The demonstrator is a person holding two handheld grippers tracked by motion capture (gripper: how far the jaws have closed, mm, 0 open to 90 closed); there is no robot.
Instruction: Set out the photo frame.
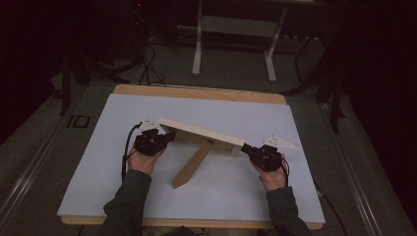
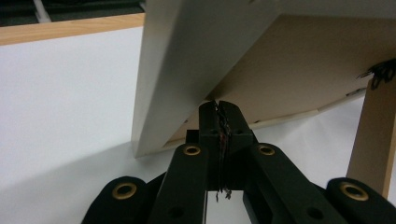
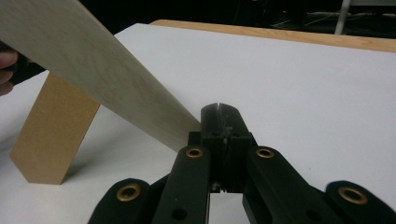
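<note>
Scene: a person sits at a table (image 1: 147,223) with a wooden rim and a white top, one gripper in each hand; the room around is dark.

Frame: a pale picture frame (image 1: 199,135) with a brown backing board (image 2: 299,70) lies face down and tilted near the middle of the table, its left end higher than its right, stretching between the two grippers.

Stand: a brown stand leg (image 1: 193,164) hangs from the back of the frame and slants toward the person, its cut tip on the white top.

Left gripper (image 1: 158,133): held in the left hand (image 1: 143,161) at the frame's raised left end. In the left gripper view its jaws are clenched together with nothing between the pads, the tips tucked under the frame's lower edge, at or just beside the backing board; whether they actually touch it I cannot tell.

Right gripper (image 1: 247,148): held in the right hand (image 1: 273,177) at the frame's low right end. In the right gripper view its jaws are also pressed tight together on nothing, with the frame's pale edge running down to just beside their left side.

Background: a white metal stand (image 1: 233,34) and cables (image 1: 147,64) lie on the floor beyond the table.
</note>
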